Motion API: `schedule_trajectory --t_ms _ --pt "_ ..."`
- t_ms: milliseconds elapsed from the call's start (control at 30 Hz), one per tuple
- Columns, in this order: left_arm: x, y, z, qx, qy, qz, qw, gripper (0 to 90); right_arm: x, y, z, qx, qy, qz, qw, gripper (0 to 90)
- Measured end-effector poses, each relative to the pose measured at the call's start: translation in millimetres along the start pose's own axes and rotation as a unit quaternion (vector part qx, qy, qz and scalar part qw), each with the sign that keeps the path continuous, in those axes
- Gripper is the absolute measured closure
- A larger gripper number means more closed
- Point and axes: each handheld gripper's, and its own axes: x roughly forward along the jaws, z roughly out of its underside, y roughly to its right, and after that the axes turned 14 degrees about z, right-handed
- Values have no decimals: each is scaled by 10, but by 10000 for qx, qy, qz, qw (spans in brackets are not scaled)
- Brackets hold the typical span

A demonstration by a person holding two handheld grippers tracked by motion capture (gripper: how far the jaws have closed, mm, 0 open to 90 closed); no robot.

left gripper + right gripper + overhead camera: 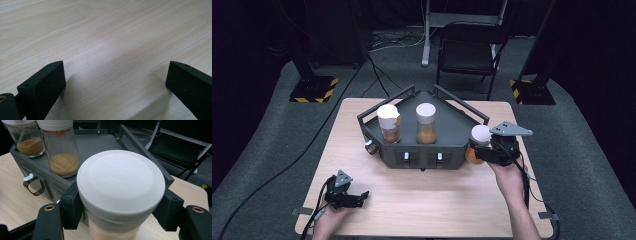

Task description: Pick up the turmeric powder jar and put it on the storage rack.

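Observation:
My right gripper (482, 150) is shut on a white-lidded spice jar (478, 142), held just off the right front corner of the dark grey rack (452, 131). In the right gripper view the jar's white lid (121, 180) sits between the two black jaws, which press on its neck. Two more jars with brown powder stand upright on the rack: one on the left (389, 124) and one in the middle (426, 122). My left gripper (358, 198) lies low over the table's near left, open, with bare wood (112, 50) between its jaws.
The wooden table (422, 200) has free room along the front. The rack has raised rails and two small drawer handles (407, 157) on its front face. A black chair (469, 50) and stand bases sit on the floor beyond the table.

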Motion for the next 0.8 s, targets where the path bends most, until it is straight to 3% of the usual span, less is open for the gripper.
schedule_trajectory --t_ms 433,800 --pt "0 -2 0 3 -1 4 10000 22 -10 -15 -194 -57 128 59 9999 329" --pt "0 -2 -1 3 -1 4 10000 22 112 -56 -337 -50 154 -15 9999 328"
